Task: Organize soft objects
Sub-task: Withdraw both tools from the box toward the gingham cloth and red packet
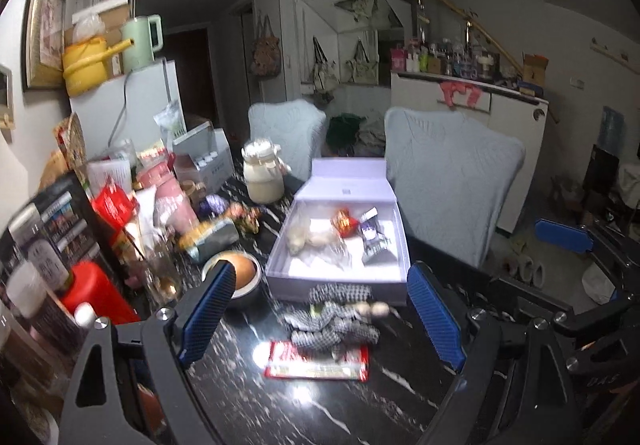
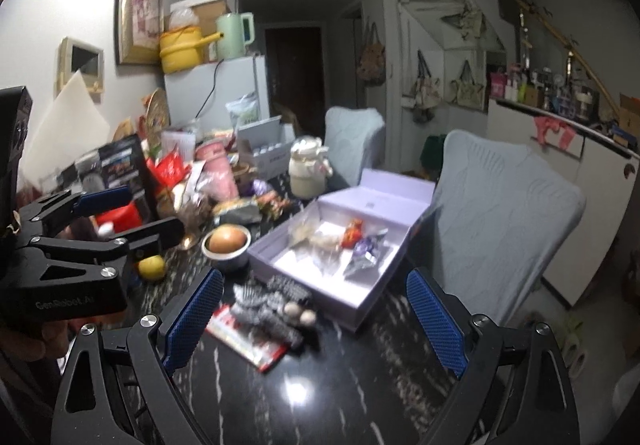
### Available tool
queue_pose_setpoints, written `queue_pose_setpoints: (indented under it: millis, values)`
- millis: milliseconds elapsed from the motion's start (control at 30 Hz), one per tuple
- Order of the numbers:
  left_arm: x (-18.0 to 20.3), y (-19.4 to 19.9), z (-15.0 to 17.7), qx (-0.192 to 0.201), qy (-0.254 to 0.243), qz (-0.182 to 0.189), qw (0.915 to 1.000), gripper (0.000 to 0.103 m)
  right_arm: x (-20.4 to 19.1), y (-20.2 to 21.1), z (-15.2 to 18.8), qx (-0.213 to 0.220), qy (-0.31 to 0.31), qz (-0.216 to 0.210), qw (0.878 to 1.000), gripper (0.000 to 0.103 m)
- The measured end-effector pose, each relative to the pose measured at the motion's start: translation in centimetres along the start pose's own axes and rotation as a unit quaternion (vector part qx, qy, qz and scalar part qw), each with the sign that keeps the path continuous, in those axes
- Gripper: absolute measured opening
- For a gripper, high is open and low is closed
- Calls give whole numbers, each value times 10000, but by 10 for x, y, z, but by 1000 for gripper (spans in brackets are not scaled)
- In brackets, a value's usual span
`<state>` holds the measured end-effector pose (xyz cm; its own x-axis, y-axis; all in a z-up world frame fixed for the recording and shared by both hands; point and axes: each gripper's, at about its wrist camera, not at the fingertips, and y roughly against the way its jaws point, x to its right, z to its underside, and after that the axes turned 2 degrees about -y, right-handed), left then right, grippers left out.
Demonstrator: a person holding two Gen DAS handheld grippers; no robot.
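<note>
A bundle of black-and-white houndstooth fabric hair ties with pale beads lies on the dark marble table, partly on top of a red packet. Just behind them stands an open lavender box holding clear bags, a red wrapper and a purple packet. My left gripper is open above the table, its pads either side of the hair ties and apart from them. My right gripper is open too, with nothing held; one of its fingers shows in the left wrist view.
A metal bowl with a brown round thing stands left of the box, beside a lemon. Packets, jars and a red container crowd the table's left side. Two pale-covered chairs stand behind the table.
</note>
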<state>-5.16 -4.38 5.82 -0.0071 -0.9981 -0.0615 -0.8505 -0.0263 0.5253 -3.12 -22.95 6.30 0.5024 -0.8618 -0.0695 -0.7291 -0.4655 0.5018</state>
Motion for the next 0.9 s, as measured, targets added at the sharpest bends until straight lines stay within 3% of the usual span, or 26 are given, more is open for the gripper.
queue_pose_setpoints:
  millis: [400,900]
  values:
    - [4,-29,51,-649,151,251,9975,88,-2,-23,58,-719,-11,-80,9974,95]
    - [-21,-69,94,-1181,574,423,9904,88,-2,-68,92,-1187,-89,-399,9921,95]
